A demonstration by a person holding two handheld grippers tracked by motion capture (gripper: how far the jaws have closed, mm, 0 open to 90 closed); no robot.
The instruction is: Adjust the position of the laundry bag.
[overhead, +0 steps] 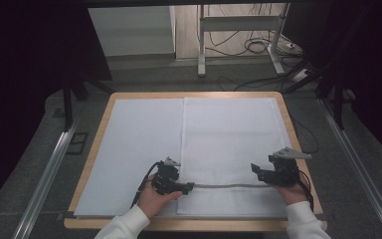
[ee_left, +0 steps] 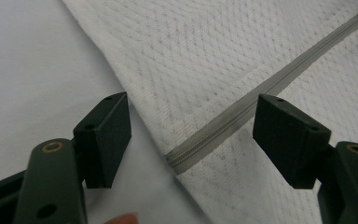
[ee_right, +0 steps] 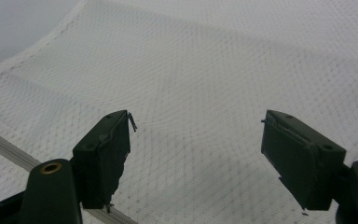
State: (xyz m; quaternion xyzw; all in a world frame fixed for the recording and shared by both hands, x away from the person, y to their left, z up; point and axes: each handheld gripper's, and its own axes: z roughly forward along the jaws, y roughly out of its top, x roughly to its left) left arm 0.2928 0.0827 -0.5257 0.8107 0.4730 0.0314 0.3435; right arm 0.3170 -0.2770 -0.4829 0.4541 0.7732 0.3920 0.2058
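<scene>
From the high view, a white towel is seen spread flat on the right half of the desk, its long axis running away from the person. A grey stripe crosses it near the front edge, between the left gripper and the right gripper. No writing can be read. Along the left gripper view, the jaws are spread, with the stripe's end at the towel's edge between them. Along the right gripper view, the jaws are spread above the weave, and the stripe is cut off by 1 jaw.
</scene>
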